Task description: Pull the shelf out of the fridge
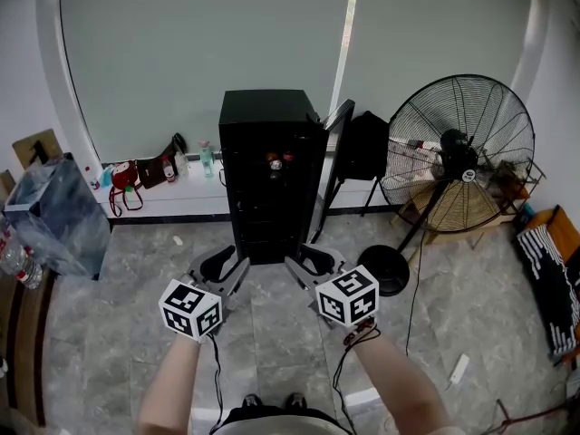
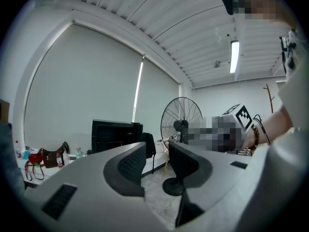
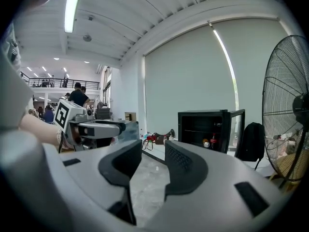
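Standing fan (image 1: 458, 157) was set on the floor (image 1: 136, 275), black backpack (image 1: 362, 145) seen just left of it, bags (image 1: 145, 174) left along the ledge (image 1: 186, 195)

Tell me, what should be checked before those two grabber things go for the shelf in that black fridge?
1. Access: ok, the fridge door stands open.
2. The left gripper: ok, jaws apart, nothing between them.
3. The right gripper: ok, jaws apart, nothing between them.
4. Reach: not ok, both hang short of the fridge.
5. Load on the shelf: cannot tell; two small containers stand inside.
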Motion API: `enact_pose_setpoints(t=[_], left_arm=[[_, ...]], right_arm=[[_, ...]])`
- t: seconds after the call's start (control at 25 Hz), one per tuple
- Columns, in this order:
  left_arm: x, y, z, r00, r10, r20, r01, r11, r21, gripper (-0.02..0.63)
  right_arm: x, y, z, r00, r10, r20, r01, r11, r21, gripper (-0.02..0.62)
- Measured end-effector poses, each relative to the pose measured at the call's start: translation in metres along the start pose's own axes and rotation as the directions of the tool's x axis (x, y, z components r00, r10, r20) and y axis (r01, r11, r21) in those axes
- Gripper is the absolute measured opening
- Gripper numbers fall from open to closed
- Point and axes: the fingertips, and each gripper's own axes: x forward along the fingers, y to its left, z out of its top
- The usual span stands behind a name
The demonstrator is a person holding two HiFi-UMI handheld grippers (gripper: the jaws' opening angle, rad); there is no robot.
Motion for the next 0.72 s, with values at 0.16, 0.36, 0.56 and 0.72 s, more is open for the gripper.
enact_pose_setpoints(t=[0.16,0.36,0.56,0.72], left_arm=[[0.0,0.003,-0.004,1.0,-0.002,-0.016,0.002,1.0,-0.003,0.186],[-0.002,0.003,-0.006,1.0,-0.002,-0.017,0.002,1.0,-0.004,0.221],[-0.004,0.004,-0.008,1.0,-0.004,-0.022,0.004,1.0,-0.001,0.265],[-0.003,0.003,-0.009,1.0,-0.004,-0.022,0.004,1.0,-0.005,0.295]], right_arm=[[0.004,0.002,0.0,1.0,0.012,0.0,-0.012,1.0,0.012,0.179],[0.006,0.007,0.001,1.0,0.026,-0.004,-0.026,1.0,0.01,0.216],[0.006,0.01,-0.002,1.0,0.028,-0.008,-0.028,1.0,0.005,0.233],[0.005,0.011,0.0,0.999,0.034,-0.003,-0.034,0.999,0.004,0.248]])
